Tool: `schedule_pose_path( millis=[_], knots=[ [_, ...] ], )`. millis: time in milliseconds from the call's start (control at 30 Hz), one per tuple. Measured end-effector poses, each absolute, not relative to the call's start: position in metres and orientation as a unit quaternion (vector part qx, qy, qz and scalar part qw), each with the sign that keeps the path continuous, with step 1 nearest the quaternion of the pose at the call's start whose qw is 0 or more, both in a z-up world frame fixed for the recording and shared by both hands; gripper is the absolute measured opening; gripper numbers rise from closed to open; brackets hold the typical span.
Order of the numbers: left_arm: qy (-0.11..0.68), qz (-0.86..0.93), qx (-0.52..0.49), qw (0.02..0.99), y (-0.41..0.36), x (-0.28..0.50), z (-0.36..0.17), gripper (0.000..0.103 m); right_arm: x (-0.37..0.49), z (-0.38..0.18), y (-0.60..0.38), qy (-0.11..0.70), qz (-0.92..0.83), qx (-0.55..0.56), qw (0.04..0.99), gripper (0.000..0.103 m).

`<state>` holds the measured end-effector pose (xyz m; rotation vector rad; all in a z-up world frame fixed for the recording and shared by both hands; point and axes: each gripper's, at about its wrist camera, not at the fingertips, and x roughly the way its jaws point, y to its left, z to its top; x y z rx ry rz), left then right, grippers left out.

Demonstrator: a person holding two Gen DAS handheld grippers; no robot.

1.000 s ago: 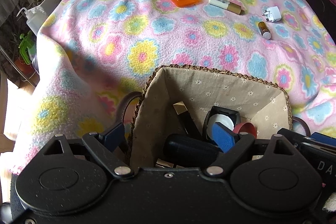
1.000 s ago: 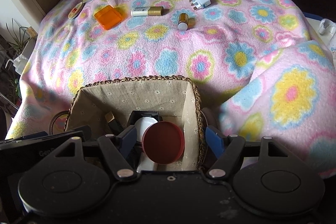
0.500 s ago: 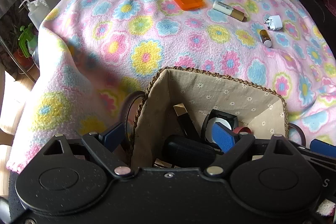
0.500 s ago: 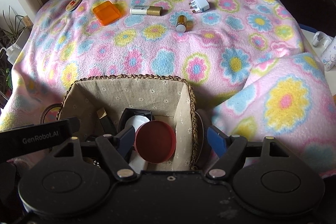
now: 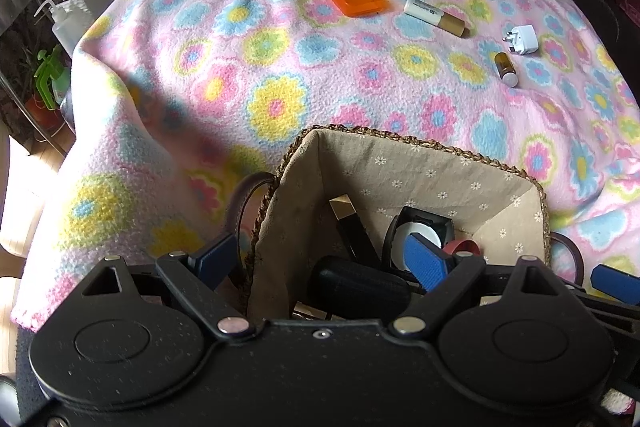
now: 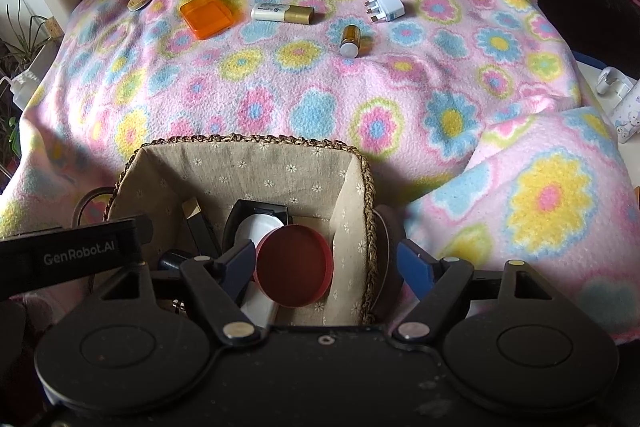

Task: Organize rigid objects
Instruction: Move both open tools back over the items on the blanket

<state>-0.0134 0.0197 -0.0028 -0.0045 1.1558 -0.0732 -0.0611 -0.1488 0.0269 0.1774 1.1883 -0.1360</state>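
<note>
Right wrist: basket (image 6: 362,171) wall between spread tool (image 6: 326,265) fingers.

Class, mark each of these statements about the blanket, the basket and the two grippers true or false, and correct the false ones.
1. The orange box lies in the basket. False: it lies on the blanket.
2. The white plug lies on the blanket. True.
3. The right gripper is shut on the amber vial. False: it is open, and the vial lies far off on the blanket.
4. The red disc is in the basket. True.
5. The left gripper is open, astride the basket's wall. True.
</note>
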Motion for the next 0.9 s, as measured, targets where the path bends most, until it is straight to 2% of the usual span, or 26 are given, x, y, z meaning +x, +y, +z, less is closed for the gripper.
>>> schedule_pose_path(
  millis=[900],
  knots=[
    [0.547,-0.029,0.006,0.836,0.012,0.012,0.009,0.087,-0.023,0.022,-0.162,0.565,-0.052,0.097,0.818,0.080]
  ],
)
